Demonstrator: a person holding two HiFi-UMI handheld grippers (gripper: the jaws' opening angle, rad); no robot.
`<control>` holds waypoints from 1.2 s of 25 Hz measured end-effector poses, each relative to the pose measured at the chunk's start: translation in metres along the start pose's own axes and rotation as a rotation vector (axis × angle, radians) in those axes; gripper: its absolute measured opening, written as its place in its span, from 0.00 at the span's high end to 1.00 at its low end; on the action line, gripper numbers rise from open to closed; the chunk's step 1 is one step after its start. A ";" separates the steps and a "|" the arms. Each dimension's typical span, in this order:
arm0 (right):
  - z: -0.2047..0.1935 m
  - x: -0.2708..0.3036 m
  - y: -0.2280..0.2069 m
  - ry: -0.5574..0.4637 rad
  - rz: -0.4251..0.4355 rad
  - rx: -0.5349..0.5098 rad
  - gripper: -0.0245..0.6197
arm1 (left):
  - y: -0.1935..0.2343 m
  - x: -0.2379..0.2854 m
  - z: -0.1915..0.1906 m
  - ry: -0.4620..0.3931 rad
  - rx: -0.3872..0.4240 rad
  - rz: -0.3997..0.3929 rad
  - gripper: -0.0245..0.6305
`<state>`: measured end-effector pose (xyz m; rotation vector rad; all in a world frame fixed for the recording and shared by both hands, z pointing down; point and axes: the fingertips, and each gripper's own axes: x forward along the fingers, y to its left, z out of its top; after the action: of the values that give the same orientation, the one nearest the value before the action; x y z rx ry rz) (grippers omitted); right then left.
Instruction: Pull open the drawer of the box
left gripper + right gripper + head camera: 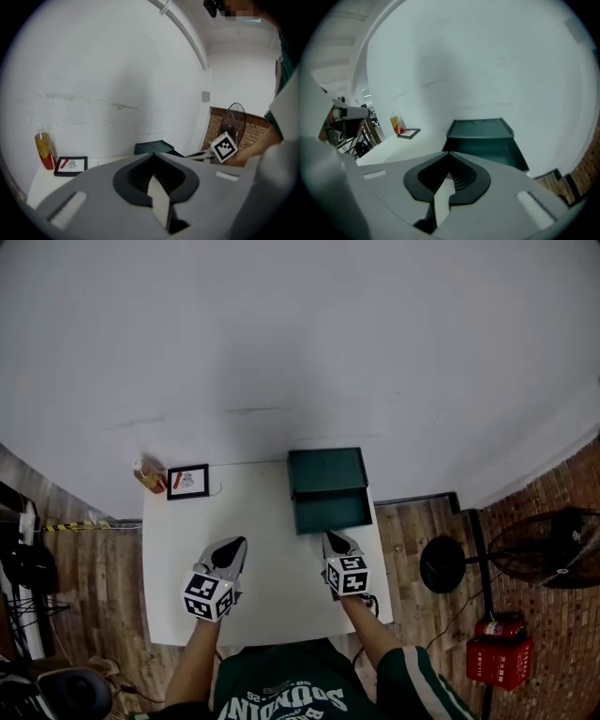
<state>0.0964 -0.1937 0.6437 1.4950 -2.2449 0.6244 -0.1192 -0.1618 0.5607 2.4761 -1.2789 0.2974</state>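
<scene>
Drawer (333,510) of the dark green box (325,468) stands pulled out, just ahead of the right hand-held gripper (334,542), whose jaws are pressed together with nothing between them. Left hand-held gripper (232,549) is likewise closed and empty over the white surface (267,559); the box lies ahead to its right, a framed picture (187,481) and a bottle (147,476) ahead to its left.
</scene>
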 end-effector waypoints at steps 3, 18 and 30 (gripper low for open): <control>0.055 -0.013 0.034 -0.122 0.042 -0.105 0.96 | 0.007 -0.006 0.021 -0.038 0.032 0.008 0.88; 0.160 -0.073 0.105 -0.408 0.084 -0.231 0.96 | 0.027 -0.041 0.074 -0.153 0.094 0.028 0.88; 0.152 -0.071 0.106 -0.395 0.087 -0.203 0.96 | 0.025 -0.039 0.072 -0.157 0.091 0.020 0.88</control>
<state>0.0155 -0.1868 0.4629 1.5282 -2.5839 0.1203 -0.1594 -0.1739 0.4861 2.6092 -1.3819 0.1722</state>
